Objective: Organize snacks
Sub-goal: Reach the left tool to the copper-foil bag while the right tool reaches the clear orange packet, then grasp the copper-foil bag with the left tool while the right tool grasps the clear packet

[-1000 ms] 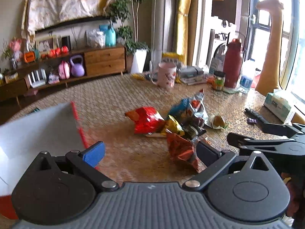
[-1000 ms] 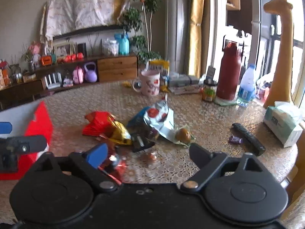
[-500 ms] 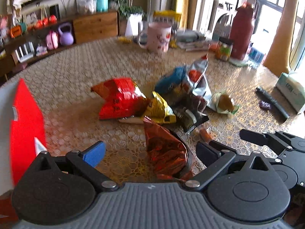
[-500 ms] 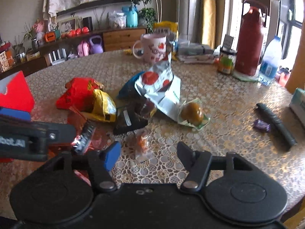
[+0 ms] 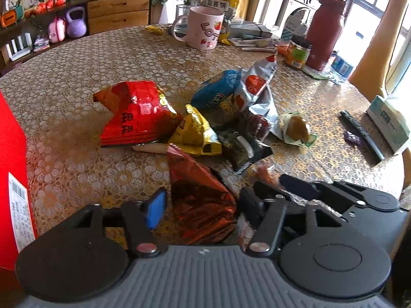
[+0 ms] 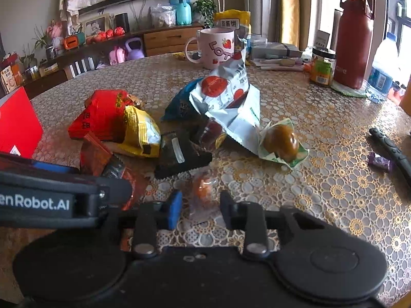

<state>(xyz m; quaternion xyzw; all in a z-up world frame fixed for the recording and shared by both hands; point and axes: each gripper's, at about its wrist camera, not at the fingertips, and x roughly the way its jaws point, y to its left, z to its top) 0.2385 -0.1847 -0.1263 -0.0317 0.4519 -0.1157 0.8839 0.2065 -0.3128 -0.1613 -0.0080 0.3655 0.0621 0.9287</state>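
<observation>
The snacks are lying in a loose pile at the centre of the table [image 5: 77,59]. In the left wrist view, a dark red foil packet [image 5: 200,200] is sitting low in the frame between the fingers of the left gripper [image 5: 200,205]; its jaws are closing around the packet, and pad contact cannot be confirmed. In the right wrist view, a small clear-wrapped orange snack [image 6: 203,190] is lying between the fingers of the right gripper [image 6: 200,205]; these jaws are also closing, with a narrow gap still showing on each side of the wrapper. Above these, mid-frame, a red bag [image 5: 136,113], a yellow packet [image 5: 195,133], a black packet [image 5: 241,148], a blue bag [image 5: 215,89] and a white strawberry-printed bag [image 6: 226,95] are overlapping. A wrapped brown bun [image 6: 280,141] is lying just right of the pile. A red box [image 5: 10,166] is standing at the left edge. A pink mug [image 5: 205,28] is standing at the upper centre.
</observation>
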